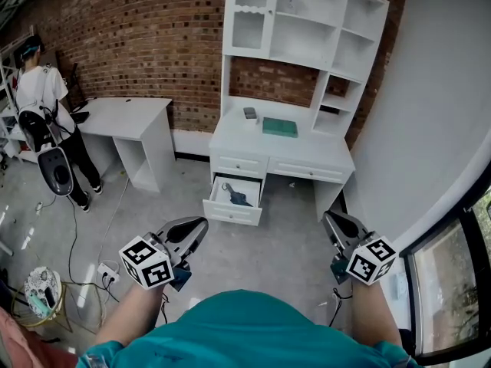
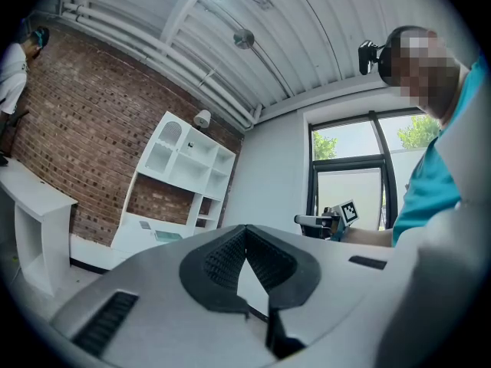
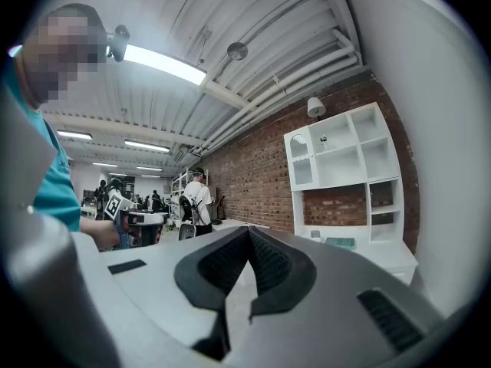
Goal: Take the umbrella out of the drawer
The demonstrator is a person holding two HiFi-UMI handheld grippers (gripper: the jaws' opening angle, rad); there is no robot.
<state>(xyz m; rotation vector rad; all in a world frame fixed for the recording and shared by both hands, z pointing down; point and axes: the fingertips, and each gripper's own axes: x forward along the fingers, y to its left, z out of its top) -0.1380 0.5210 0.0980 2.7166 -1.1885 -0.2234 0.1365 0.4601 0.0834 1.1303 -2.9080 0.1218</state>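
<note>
**A:** What lay ahead of us?

**B:** The white wooden desk with the tall shelf unit (image 1: 230, 138) stood against the red brick wall (image 1: 138, 37), well apart from us. Its lower left white drawer (image 1: 230, 211) was already pulled out. So we judged the step in hand to be the approach, with no opening left to do.

**A:** And our tools?

**B:** The left gripper (image 1: 201, 223) and the right gripper (image 1: 329, 218) both pointed level toward the desk. Each had its jaws closed on nothing. We reckoned one pair had to part before we reached in.

**A:** Where was the thing itself?

**B:** The folded blue-grey umbrella (image 1: 238, 198) lay inside the open drawer, slanted across its floor. We thought it best to come close and dip one gripper down over the drawer front. We would set the jaws across the slim body rather than along it. Then we would lift straight up so the umbrella cleared the front wall without snagging.
</note>
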